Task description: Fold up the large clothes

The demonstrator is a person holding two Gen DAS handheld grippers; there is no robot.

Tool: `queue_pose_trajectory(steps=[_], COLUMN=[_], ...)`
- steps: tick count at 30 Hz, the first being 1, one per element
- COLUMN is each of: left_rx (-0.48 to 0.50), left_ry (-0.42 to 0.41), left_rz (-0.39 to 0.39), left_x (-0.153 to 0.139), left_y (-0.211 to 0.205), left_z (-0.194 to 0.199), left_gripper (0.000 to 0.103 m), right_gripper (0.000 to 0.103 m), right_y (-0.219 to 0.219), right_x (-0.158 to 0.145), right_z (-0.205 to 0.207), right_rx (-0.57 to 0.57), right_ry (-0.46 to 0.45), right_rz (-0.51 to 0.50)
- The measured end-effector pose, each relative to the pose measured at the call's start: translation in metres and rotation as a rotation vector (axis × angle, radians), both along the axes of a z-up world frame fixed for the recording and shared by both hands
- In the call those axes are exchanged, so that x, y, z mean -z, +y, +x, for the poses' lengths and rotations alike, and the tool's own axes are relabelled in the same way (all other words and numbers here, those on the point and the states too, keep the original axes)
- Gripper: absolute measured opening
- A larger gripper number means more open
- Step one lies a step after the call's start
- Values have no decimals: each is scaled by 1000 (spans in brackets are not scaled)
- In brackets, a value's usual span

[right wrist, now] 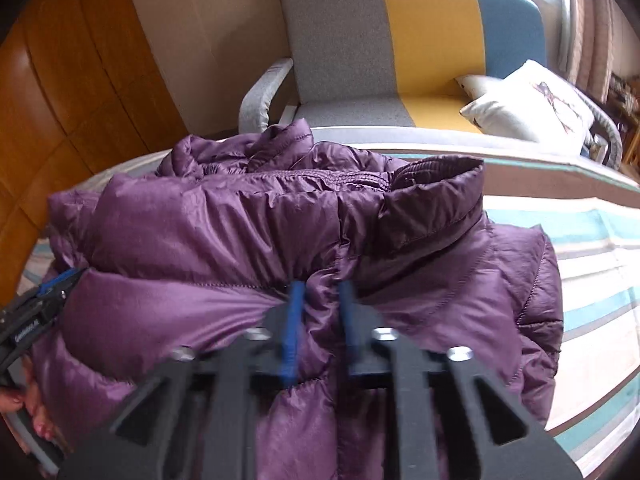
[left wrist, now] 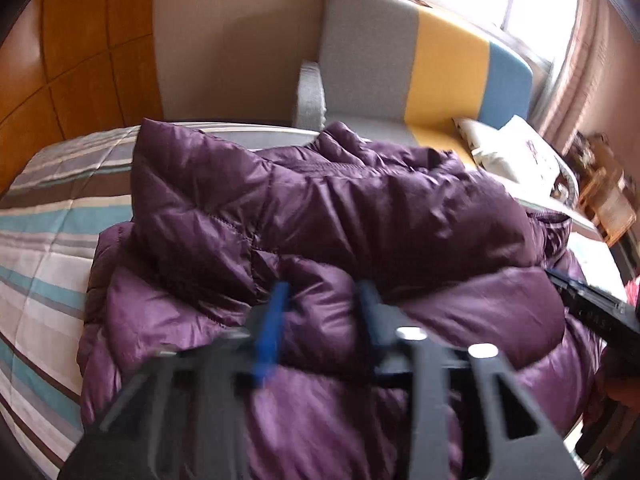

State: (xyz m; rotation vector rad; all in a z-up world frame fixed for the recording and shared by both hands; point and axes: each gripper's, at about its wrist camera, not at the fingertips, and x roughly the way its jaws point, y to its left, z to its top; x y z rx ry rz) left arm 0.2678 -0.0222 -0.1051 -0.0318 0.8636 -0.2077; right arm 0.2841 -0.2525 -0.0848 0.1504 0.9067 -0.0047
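Nearest, the left tool (left wrist: 324,300) and the right tool (right wrist: 322,300) each pinch a fold of the purple down jacket (right wrist: 240,240), bunched across the striped bed (right wrist: 592,248). Bare bedding flanks it; an armchair (right wrist: 360,40) stands beyond the bed's far edge.

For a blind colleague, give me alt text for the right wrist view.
The right gripper pinches a fold of a purple puffer jacket lying on a striped bedspread. Behind stands a grey, yellow and blue armchair with a white cushion.
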Motion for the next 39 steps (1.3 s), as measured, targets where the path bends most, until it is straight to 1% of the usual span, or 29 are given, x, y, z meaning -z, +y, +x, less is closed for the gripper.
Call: queue_pose_trajectory(steps=[2,4,7,9,11,12,14,15,18,20,21,23,27,30,32,33,34,35,36,37,38,39], left_rx=[30,36,7,-21,-31,-31,-26,-26,-21,-19,-18,-14,-14,-20,-22,-24,-29,-34,-41,-51,-69,-93], left_ry=[-13,-38,-71,-82,-82,-81,-75,-67,-39,-19,-27,-33,-43,-64,-66,-67,-64,-62,-67,-86,-114,-136], left_rz=[27,8,-43,-68,-59,-48,-1,27,69,71,70,65,28,43,38,30,23,19,10,-8,-17,-8], left_x=[-6,-18,-35,-43,-43,-40,-32,-26,-7,8,13,20,32,35,34,32,29,25,21,14,6,2], left_y=[-4,-2,7,13,12,11,5,2,-4,-6,-6,-7,-5,-8,-8,-6,-4,-1,3,8,14,19], left_z=[-6,-10,-8,1,12,16,29,36,50,55,57,59,63,62,62,61,58,55,49,41,31,24], left_gripper=[2,1,1,1,1,1,1,1,2,2,2,2,2,2,3,5,7,18,43,59,83,85], right_gripper=[5,5,5,5,5,5,5,5,5,5,5,5,5,5,5,6,14,23,43,62,65,65], right_y=[1,-1,-7,-9,-10,-10,-10,-9,-7,-6,-7,-7,-6,-10,-12,-14,-15,-17,-21,-23,-26,-29], right_x=[-7,-21,-45,-53,-53,-52,-43,-35,-15,0,9,17,26,29,27,25,22,17,9,2,-6,-13], right_z=[-4,-9,-9,-2,9,14,26,33,46,51,53,56,58,58,58,57,55,50,40,32,20,9], right_rx=[-19,-19,-10,-1,1,2,2,1,1,10,16,22,22,21,19,21,25,34,49,57,67,76], right_ry=[-21,-59,-122,-144,-147,-144,-124,-107,-68,-43,-33,-38,-54,-51,-45,-43,-41,-46,-67,-92,-126,-145], right_rz=[-30,-28,-20,-7,1,2,-8,-16,-35,-35,-31,-33,-31,-7,13,22,33,39,51,65,74,72])
